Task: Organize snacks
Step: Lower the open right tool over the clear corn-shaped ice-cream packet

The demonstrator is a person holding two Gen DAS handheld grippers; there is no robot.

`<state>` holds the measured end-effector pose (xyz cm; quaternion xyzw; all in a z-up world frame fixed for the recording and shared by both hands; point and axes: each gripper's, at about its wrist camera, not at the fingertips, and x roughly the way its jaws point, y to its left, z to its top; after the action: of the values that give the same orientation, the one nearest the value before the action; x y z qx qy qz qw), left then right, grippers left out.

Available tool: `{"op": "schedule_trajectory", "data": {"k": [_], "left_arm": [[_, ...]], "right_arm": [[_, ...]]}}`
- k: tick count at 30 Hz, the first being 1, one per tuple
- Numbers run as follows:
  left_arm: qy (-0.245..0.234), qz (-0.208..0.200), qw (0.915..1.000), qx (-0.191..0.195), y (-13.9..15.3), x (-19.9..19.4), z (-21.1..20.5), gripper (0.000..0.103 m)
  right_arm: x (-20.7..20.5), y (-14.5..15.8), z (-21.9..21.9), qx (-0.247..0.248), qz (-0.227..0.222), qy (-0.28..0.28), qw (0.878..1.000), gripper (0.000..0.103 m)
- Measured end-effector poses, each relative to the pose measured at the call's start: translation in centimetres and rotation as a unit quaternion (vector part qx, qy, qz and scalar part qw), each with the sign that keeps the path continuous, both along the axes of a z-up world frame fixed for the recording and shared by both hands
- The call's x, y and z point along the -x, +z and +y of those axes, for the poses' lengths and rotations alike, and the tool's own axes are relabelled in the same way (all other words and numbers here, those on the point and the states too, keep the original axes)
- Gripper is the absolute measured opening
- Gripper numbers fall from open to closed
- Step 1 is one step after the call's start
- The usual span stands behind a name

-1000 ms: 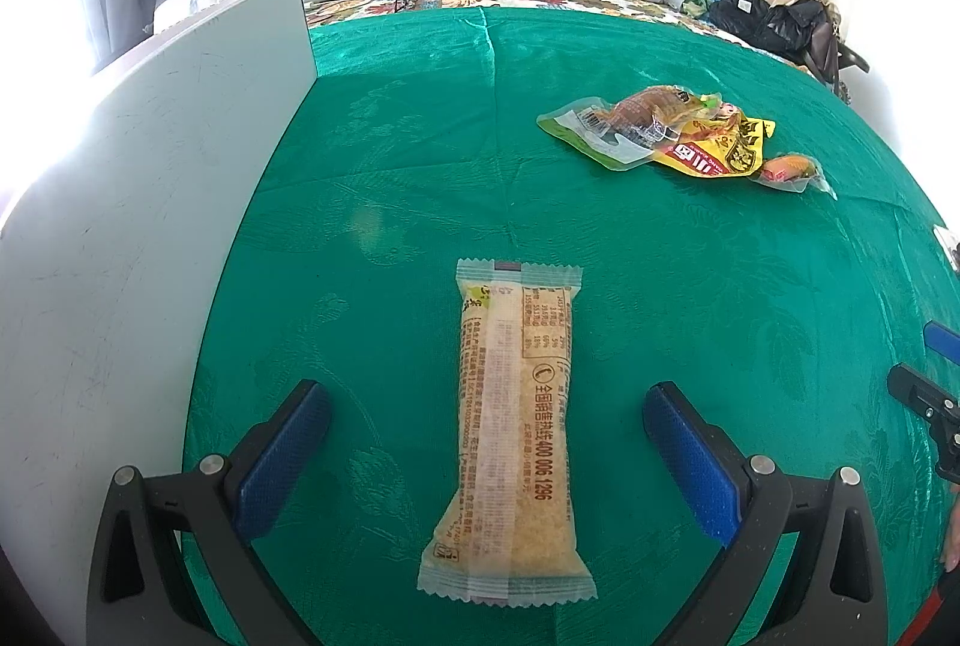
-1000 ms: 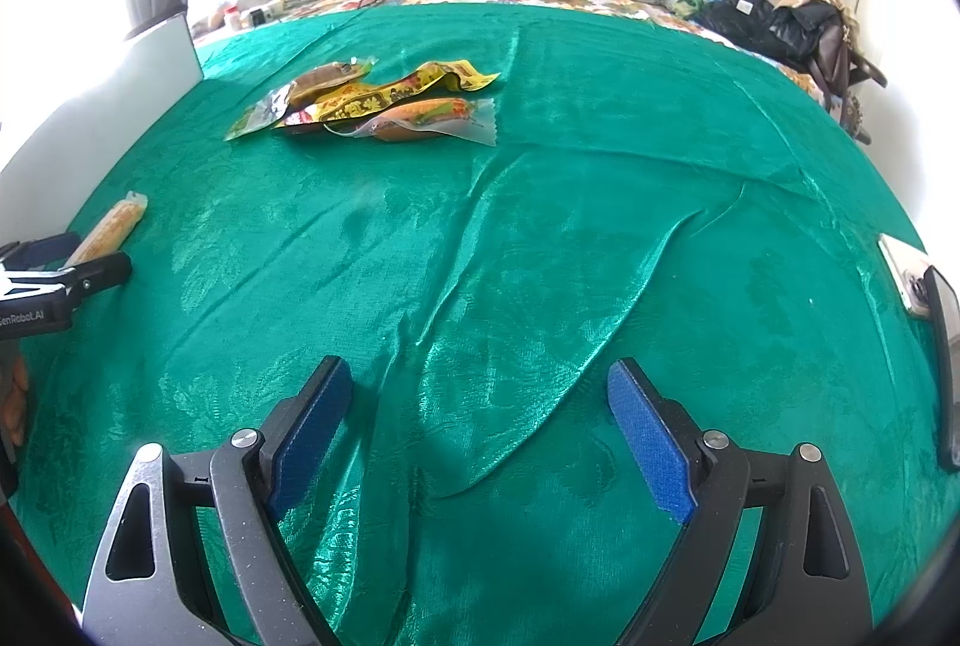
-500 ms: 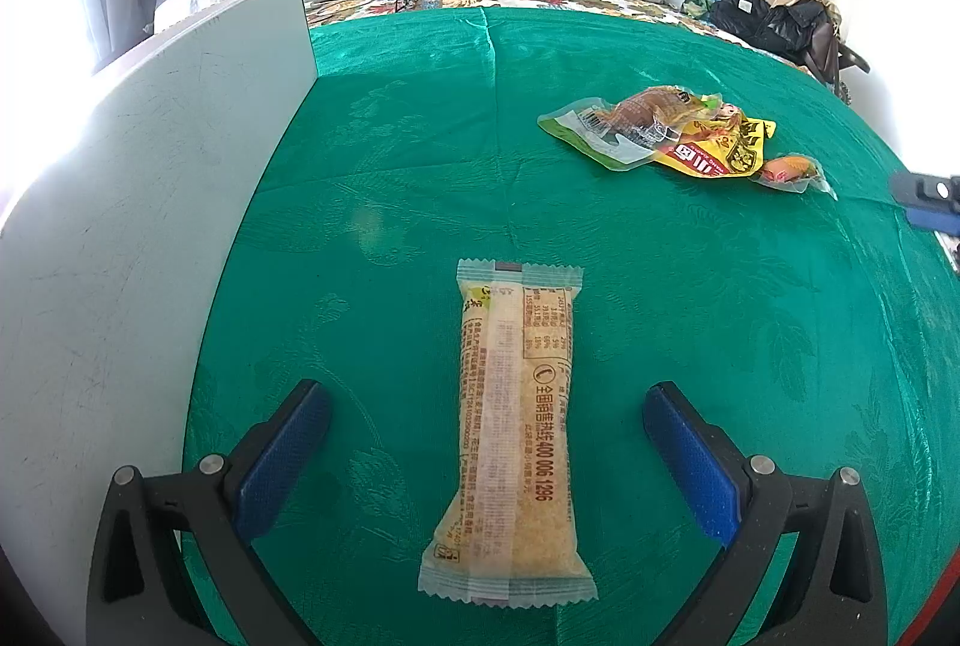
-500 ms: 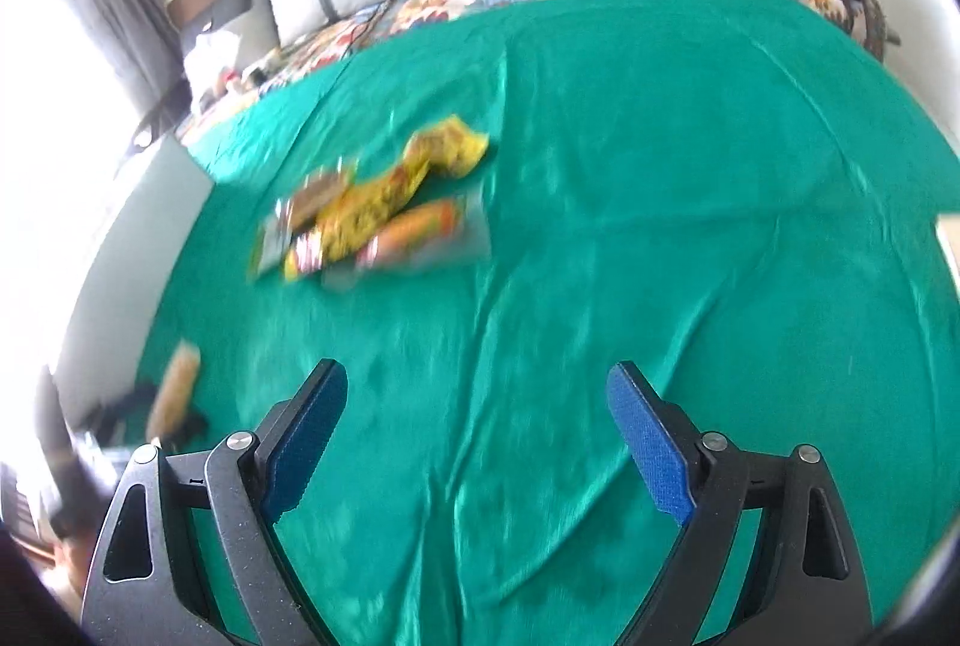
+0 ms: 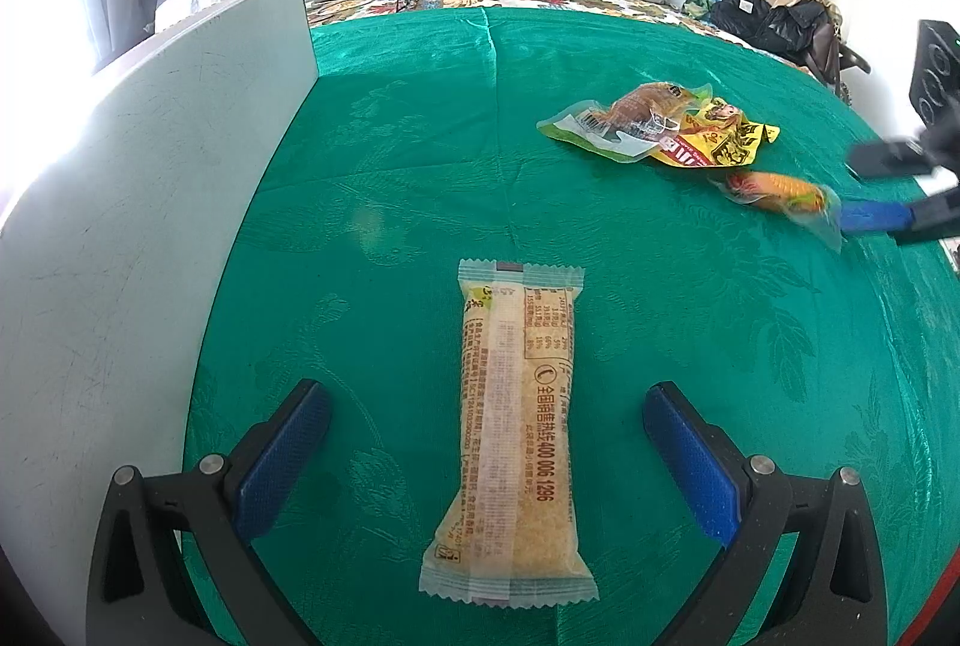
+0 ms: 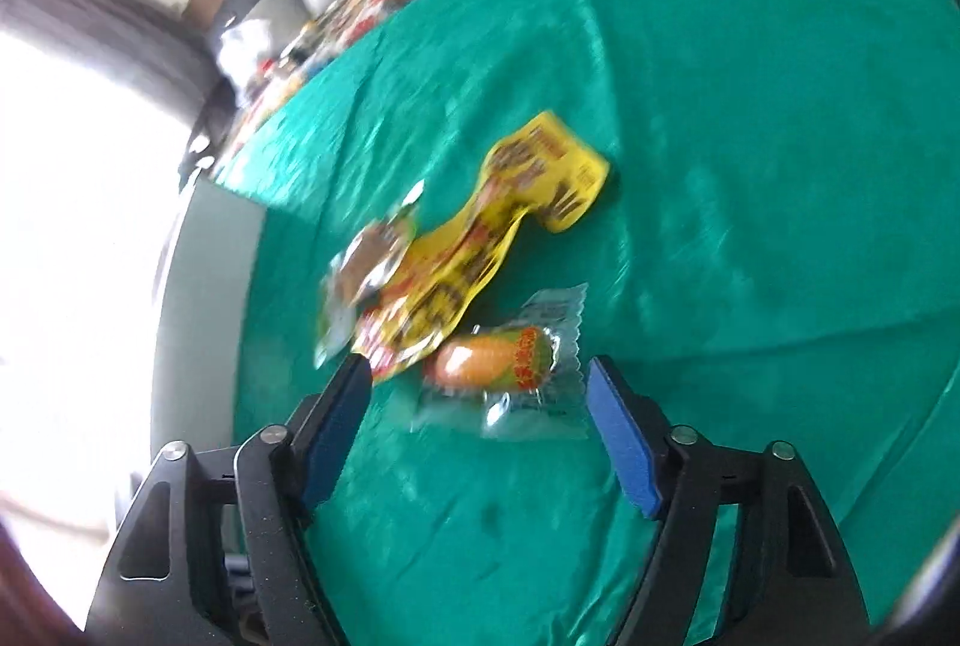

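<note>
Since a second ago the right tool [image 6: 474,421] has swung across the bed toward the snack pile, and in the left wrist view it now shows at 3 o'clock beside the pile; the left tool [image 5: 486,451] has not shifted at all.

The right tool is spread wide, gripping nothing, with the clear-wrapped orange snack [image 6: 501,361] lying between its blue fingers [image 6: 624,442], nearer the tips than the base. The view is blurred, so I cannot tell whether the pads touch the wrapper or the green bedspread [image 6: 750,136] yet. Just past it, at 11 o'clock, lie the yellow packet [image 6: 480,250] and, partly overlapping that, a brown snack pouch [image 6: 366,262]; the left fingertip sits right at the yellow packet's lower edge.

The left tool is likewise wide open and empty, straddling the long rice cracker bar [image 5: 516,436], which lies lengthwise on the bedspread, apart from both pads. A white board [image 5: 120,256] stands along the 9 o'clock side.

Risks, as I judge them: closing now may catch the yellow packet's corner along with the orange snack, dragging both. The slick wrapper may slide out, or the pads may pinch only the loose film. Pressing low may bunch the soft cloth into the grip.
</note>
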<state>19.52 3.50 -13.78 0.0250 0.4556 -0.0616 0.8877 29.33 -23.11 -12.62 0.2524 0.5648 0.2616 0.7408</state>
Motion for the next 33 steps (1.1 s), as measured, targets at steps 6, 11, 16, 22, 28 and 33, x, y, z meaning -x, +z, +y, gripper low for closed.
{"op": "schedule_trajectory", "data": {"k": [6,11,16,22,28,33], "left_arm": [[0.0,0.0,1.0,0.0,0.0,0.0,0.0,0.103],[0.0,0.0,1.0,0.0,0.0,0.0,0.0,0.103],[0.0,0.0,1.0,0.0,-0.1,0.0,0.0,0.103],[0.0,0.0,1.0,0.0,-0.1,0.0,0.0,0.103],[0.0,0.0,1.0,0.0,-0.1,-0.1,0.0,0.103],[0.0,0.0,1.0,0.0,-0.1,-0.1,0.0,0.103]], "right_arm": [[6.4,2.3,2.7,0.223,-0.106,0.148,0.958,0.068],[4.1,2.5,5.0,0.21,-0.133,0.119,0.961,0.072],[0.5,0.8,9.4,0.253,-0.11,0.078,0.958,0.072],[2.7,0.0,12.0,0.332,-0.142,0.106,0.926,0.05],[7.0,1.2,7.8,0.325,-0.137,0.071,0.933,0.04],[12.3,2.2,4.4,0.308,-0.165,-0.012,0.937,0.04]]}}
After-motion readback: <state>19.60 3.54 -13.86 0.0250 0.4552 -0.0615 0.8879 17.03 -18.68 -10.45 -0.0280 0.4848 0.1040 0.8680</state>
